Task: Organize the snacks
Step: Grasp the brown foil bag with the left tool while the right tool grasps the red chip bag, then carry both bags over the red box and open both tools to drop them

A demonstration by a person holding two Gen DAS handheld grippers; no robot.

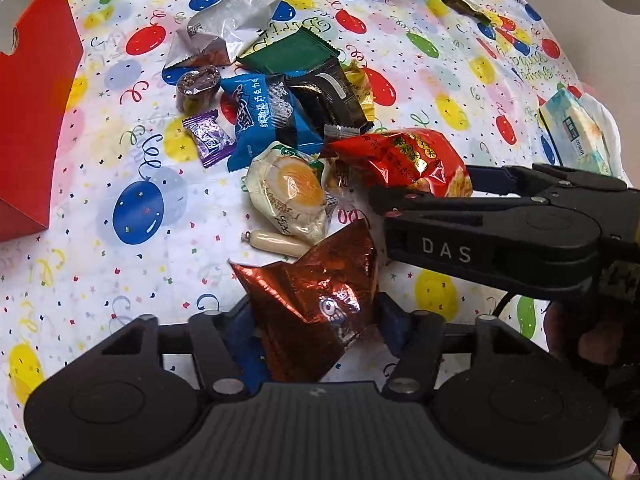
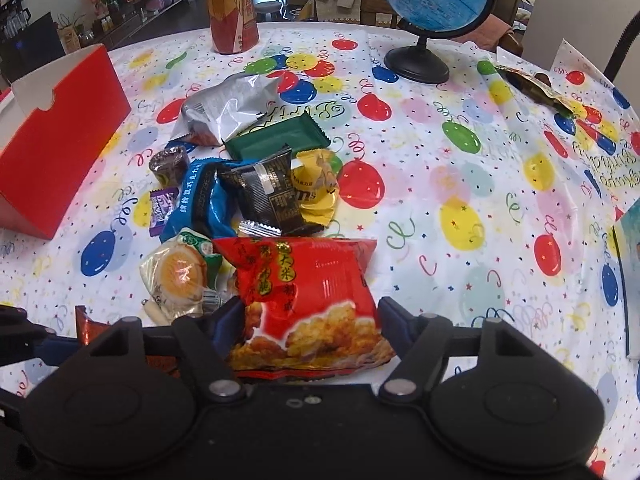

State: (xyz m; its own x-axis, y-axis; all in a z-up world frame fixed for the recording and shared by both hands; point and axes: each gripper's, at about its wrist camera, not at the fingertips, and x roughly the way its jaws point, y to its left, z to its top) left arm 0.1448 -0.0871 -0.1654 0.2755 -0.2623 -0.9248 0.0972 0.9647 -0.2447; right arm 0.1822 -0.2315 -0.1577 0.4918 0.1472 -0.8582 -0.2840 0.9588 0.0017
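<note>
A pile of snacks lies on the balloon-print tablecloth. My left gripper (image 1: 316, 312) is shut on a copper foil packet (image 1: 316, 300), its blue pads pressing both sides. My right gripper (image 2: 308, 320) is around the red rice-cracker bag (image 2: 312, 300), its pads at both edges of the bag; it also shows in the left wrist view (image 1: 404, 160) with the right gripper's fingers (image 1: 460, 208) on it. An open red box (image 2: 60, 152) stands at the left, seen too in the left wrist view (image 1: 32, 112). The pile holds an egg-yolk pastry (image 1: 288, 192), a blue packet (image 1: 268, 116), a black packet (image 2: 268, 192) and a green packet (image 2: 280, 140).
A globe on a black stand (image 2: 424, 32) and a drink bottle (image 2: 232, 8) stand at the back. A silver bag (image 2: 224, 108), a purple candy (image 1: 208, 138), a yellow M&M's packet (image 2: 316, 192) and a small sausage (image 1: 276, 242) lie in the pile. A tissue pack (image 1: 576, 132) lies right.
</note>
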